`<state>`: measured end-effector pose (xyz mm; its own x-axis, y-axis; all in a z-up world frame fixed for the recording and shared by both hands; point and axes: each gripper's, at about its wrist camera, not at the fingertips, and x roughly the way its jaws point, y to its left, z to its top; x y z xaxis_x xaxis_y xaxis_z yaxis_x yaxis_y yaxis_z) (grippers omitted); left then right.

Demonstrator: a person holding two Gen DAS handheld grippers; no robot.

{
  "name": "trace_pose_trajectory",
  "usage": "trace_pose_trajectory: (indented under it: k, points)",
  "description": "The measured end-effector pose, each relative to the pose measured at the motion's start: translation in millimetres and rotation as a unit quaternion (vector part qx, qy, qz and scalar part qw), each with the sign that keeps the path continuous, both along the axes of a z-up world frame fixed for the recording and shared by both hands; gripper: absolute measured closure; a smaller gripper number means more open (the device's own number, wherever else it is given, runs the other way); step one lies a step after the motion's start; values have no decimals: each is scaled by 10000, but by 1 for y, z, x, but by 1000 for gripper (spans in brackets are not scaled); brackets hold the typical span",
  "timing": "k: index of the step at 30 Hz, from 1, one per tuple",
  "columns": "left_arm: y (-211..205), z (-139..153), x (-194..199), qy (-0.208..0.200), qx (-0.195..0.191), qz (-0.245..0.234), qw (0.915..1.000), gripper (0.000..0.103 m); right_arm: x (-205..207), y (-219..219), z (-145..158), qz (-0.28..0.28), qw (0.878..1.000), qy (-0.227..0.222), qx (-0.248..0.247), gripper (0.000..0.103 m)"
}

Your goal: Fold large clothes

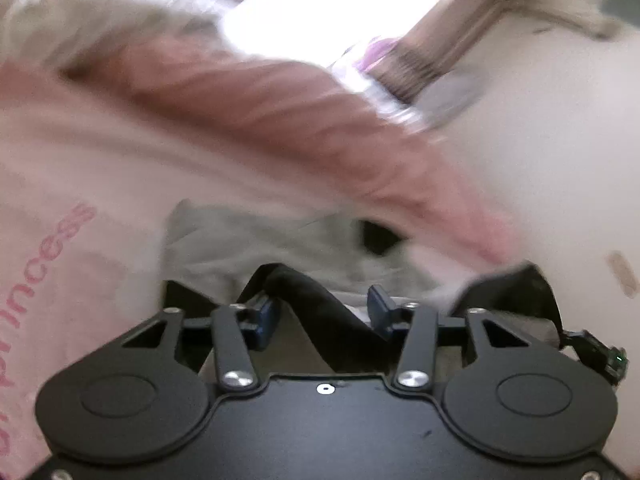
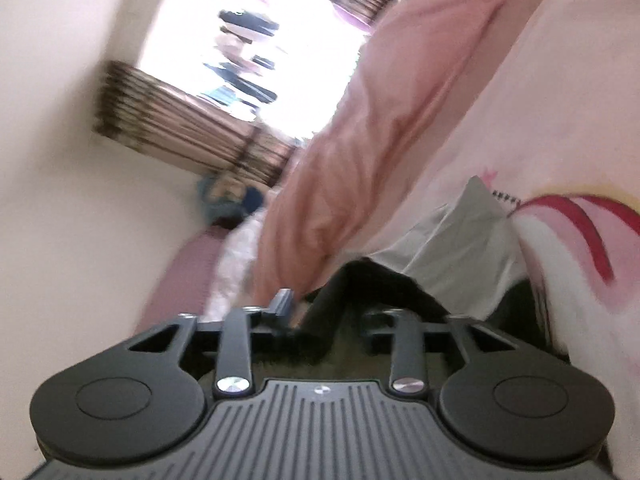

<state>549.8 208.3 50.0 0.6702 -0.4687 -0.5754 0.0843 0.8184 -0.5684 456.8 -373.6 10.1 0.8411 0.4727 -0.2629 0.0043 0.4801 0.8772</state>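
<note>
my left gripper [image 1: 324, 312] spread open over grey cloth [image 1: 256, 244], black strap [image 1: 316, 300] between its fingers, my right gripper [image 2: 332, 312] open too, pink bedding [image 2: 352, 152] beyond

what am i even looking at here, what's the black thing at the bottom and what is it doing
Each picture comes from a camera mounted on a hand-held two-finger gripper; a person carries one in each hand. The black shape at the bottom is the gripper itself. The left wrist view shows the left gripper with dark fabric lying between its fingers, above a grey garment on a pink printed sheet. The right wrist view shows the right gripper, also with dark fabric across it, a window behind. Both pictures are blurred, so a firm grip cannot be confirmed.
</note>
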Motion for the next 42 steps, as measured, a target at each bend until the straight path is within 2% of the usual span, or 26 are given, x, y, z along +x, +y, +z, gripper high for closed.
trace_pose_trajectory:
  k: [1,2,3,5,7,9,14,19,22,25,26,27,28,29,30,31,32,33,36,40,42]
  points:
    - [4,-7,13,231,-11,59,9997,53,12,1,-5,-114,9997,213,-31,51]
    - [7,-14,18,289,-57,74,9995,46,20,3,-8,-103,9995,268,-109,47]
    - [9,-18,18,222,-59,81,9997,29,24,6,-12,0,9996,185,-236,47]
    - [13,-22,13,-114,169,179,9996,13,22,12,-18,9,9983,-68,-579,46]
    - [18,-25,0,-395,197,131,9989,13,20,12,-25,26,9961,-149,-875,44]
    - [21,-35,2,-450,201,176,9986,13,20,13,-33,-19,9931,-26,-1171,44]
    - [10,-61,28,-227,1097,326,9932,13,27,10,-34,-295,9784,263,-2028,41]
    - [-11,-70,56,-308,1522,193,9877,14,47,20,-43,-190,9594,476,-2775,41]
    - [-26,-71,64,-379,1757,73,9837,17,57,25,-46,-158,9545,422,-2947,41]
    - [-39,-78,72,-321,1973,-38,9798,37,66,35,-47,96,9508,330,-3078,39]
    - [-43,-81,74,-333,2059,-84,9780,47,72,42,-49,133,9459,330,-3225,38]
    - [-45,-83,74,-306,2136,-104,9764,57,73,47,-48,147,9399,330,-3396,48]
    - [-49,-85,75,-283,2204,-84,9750,62,75,52,-48,150,9340,323,-3554,61]
    - [-50,-84,74,-300,2191,-88,9752,77,74,55,-47,112,9290,318,-3685,77]
    - [-53,-82,73,-365,2131,-100,9763,84,73,56,-45,43,9266,342,-3746,80]
    - [-54,-78,69,-510,2059,-63,9772,90,70,55,-42,-45,9291,272,-3688,82]
    - [-54,-72,65,-694,2031,-11,9767,92,66,53,-38,-142,9320,171,-3617,95]
    - [-54,-65,61,-851,2060,44,9748,92,62,51,-33,-256,9324,71,-3605,99]
    - [-52,-57,64,-922,2030,151,9747,91,61,45,-22,-493,9393,-1,-3395,101]
    - [-57,-80,86,-473,2206,189,9740,86,84,47,-39,-463,9335,508,-3518,102]
    - [-57,-94,92,-397,2345,215,9711,74,89,47,-52,-475,9295,645,-3601,102]
